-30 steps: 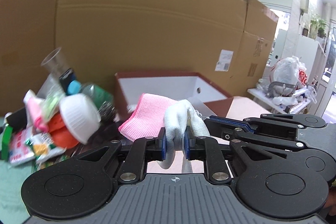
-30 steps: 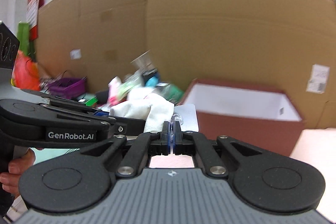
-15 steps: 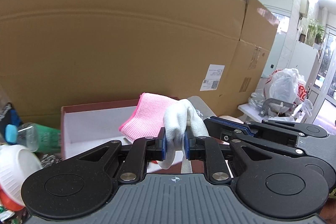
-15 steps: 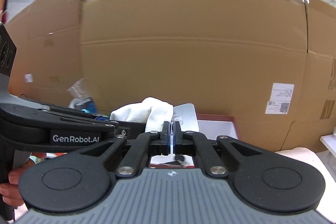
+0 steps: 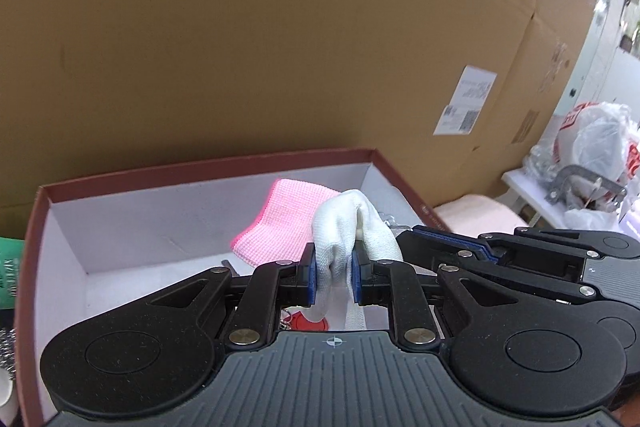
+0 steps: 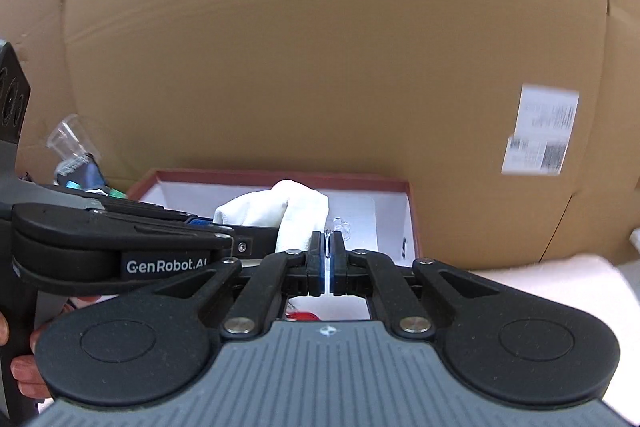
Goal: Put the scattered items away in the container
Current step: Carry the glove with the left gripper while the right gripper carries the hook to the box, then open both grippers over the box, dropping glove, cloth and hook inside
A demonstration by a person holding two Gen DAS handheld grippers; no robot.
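Both grippers poised over the open container. The left gripper (image 5: 334, 277) is clamped on a bunched white glove (image 5: 348, 223), with a pink knitted cloth (image 5: 280, 223) hanging against it on the far side; whether the cloth is pinched too or only draped cannot be told. The right gripper (image 6: 328, 261) is closed on a thin clear plastic packet (image 6: 352, 223), its pads nearly meeting. Both loads hang above the white interior of the maroon-sided box (image 5: 38, 227), where a small red item (image 5: 310, 323) lies on the floor beneath the left pads. Likely faults from here: the two tools sit very close, the right gripper (image 5: 520, 259) crossing just beside the glove, so an uneven release could drag fabric onto the other tool; soft cloth may cling to a pad on opening and be lifted back out; the light packet could slide or drift toward the right wall (image 6: 414, 223) and land on the rim. Letting go low and one tool at a time would limit this. The box stands on a pale tabletop (image 6: 560, 279) against a tall cardboard sheet (image 6: 320, 67) bearing a shipping label (image 6: 540, 131). Unsorted items remain at left, including a clear plastic cup (image 6: 66, 139); a side table with plastic bags (image 5: 596, 143) stands at right.
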